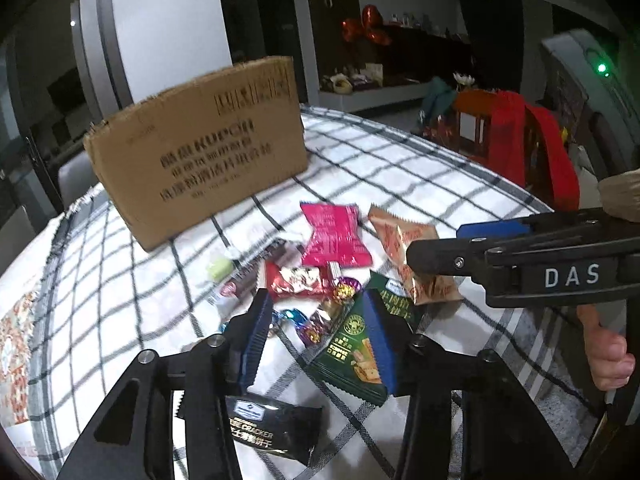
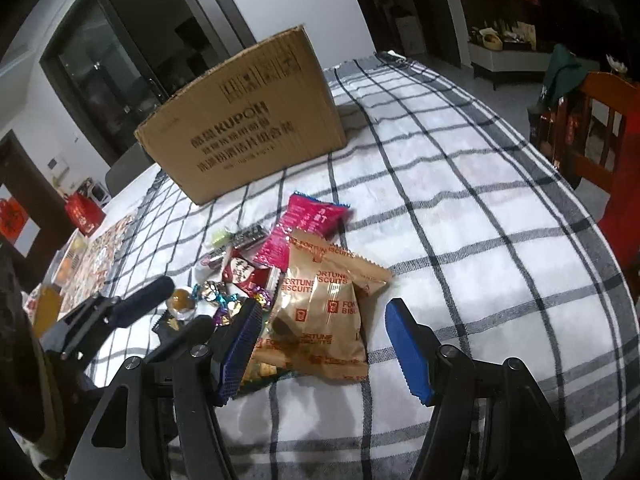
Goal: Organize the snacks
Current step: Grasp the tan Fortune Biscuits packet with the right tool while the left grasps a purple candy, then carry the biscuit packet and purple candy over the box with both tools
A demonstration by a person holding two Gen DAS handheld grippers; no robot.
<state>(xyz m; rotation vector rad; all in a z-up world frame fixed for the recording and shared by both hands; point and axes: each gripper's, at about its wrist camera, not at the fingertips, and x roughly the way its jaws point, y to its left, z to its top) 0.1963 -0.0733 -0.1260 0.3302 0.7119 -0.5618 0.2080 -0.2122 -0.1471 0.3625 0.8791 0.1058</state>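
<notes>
While right hand-held gripper [image 2: 324, 344] spread astride Fortune Biscuits packet [image 2: 328, 312], long axis running away toward cardboard box [image 2: 248, 120]; left hand-held gripper [image 1: 320, 336] part-spread, empty over green packet [image 1: 356, 352].

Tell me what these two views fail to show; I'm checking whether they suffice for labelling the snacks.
- Cardboard box: its inside is hidden by its own front wall in both views.
- Black cracker packet: partly covered by the left gripper in the left wrist view.
- Green packet: mostly buried under the Fortune Biscuits packets in the right wrist view.
- Small wrapped candies: too small and blurred to name.
</notes>
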